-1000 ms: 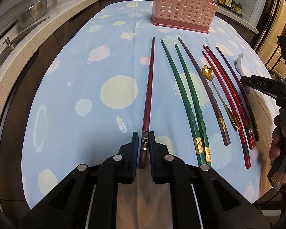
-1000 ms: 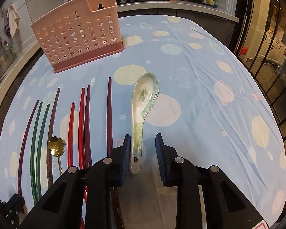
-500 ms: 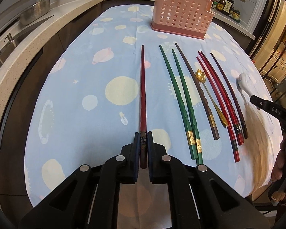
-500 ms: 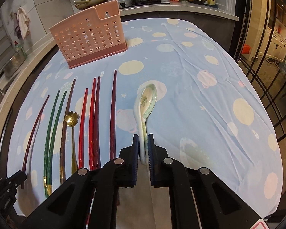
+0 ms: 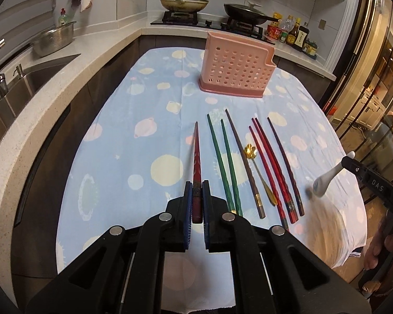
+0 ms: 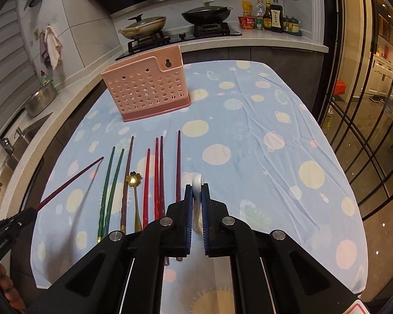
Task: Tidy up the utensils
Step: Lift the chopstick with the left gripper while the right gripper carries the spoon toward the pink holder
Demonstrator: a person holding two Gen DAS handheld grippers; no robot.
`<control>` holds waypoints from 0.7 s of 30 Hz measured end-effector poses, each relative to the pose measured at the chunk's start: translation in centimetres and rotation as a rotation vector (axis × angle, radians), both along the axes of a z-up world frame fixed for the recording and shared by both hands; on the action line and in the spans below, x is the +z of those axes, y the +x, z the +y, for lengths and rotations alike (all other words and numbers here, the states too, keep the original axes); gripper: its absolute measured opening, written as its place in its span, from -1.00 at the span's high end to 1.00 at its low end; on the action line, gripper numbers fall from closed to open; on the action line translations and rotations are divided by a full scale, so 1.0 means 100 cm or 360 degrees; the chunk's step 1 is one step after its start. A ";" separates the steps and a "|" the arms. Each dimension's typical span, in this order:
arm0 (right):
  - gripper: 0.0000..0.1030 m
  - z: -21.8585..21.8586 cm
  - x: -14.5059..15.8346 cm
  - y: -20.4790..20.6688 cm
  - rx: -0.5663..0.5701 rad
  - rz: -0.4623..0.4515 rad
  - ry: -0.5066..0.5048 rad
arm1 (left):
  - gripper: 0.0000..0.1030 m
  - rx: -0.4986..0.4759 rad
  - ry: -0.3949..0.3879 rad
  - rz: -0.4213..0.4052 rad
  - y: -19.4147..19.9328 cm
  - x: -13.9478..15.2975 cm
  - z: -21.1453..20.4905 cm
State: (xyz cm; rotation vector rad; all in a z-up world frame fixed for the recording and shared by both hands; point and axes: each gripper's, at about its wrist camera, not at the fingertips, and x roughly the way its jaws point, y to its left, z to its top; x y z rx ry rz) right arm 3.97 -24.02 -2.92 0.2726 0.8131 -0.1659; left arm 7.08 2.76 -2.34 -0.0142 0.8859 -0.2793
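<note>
My left gripper (image 5: 197, 187) is shut on a dark red chopstick (image 5: 196, 157) and holds it lifted above the table; the chopstick also shows in the right wrist view (image 6: 70, 180). My right gripper (image 6: 197, 189) is shut on a white ceramic spoon (image 6: 197, 183), lifted off the cloth; the spoon also shows in the left wrist view (image 5: 325, 180). A pink perforated utensil holder (image 5: 235, 68) stands at the far side of the table, also in the right wrist view (image 6: 146, 89). Green, brown and red chopsticks (image 5: 264, 164) and a gold flower spoon (image 5: 251, 151) lie in a row.
The table wears a blue spotted cloth (image 5: 154, 136). A counter with a sink (image 5: 31, 78) runs along the left. A stove with pans (image 5: 212, 7) and sauce bottles (image 5: 293, 32) stands behind. Glass doors (image 6: 366, 130) are on the right.
Both grippers have lifted and pulled back from the table. The dark red chopstick has come up with the left gripper. The right gripper has shut on the spoon and raised it.
</note>
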 end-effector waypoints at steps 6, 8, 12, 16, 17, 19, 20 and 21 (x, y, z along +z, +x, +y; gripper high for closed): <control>0.88 -0.001 0.018 0.012 0.0030 -0.0079 0.0011 | 0.87 0.0005 -0.0020 -0.0115 0.024 0.028 -0.004; 0.88 -0.002 0.026 0.020 0.0043 -0.0109 0.0030 | 0.87 0.0006 -0.0034 -0.0156 0.033 0.038 -0.005; 0.88 -0.004 0.043 0.041 0.0076 -0.0171 0.0058 | 0.87 0.0005 -0.0052 -0.0244 0.054 0.062 -0.009; 0.88 -0.008 0.062 0.069 0.0122 -0.0228 0.0106 | 0.87 -0.0007 -0.0066 -0.0338 0.079 0.086 -0.016; 0.88 -0.010 0.066 0.077 0.0133 -0.0240 0.0131 | 0.87 -0.0008 -0.0063 -0.0366 0.084 0.093 -0.018; 0.88 -0.014 0.074 0.094 0.0154 -0.0258 0.0169 | 0.87 -0.0014 -0.0070 -0.0417 0.097 0.107 -0.022; 0.88 -0.016 0.078 0.103 0.0161 -0.0267 0.0182 | 0.87 -0.0015 -0.0079 -0.0436 0.103 0.114 -0.024; 0.88 -0.017 0.082 0.111 0.0168 -0.0276 0.0191 | 0.87 -0.0017 -0.0092 -0.0453 0.110 0.120 -0.025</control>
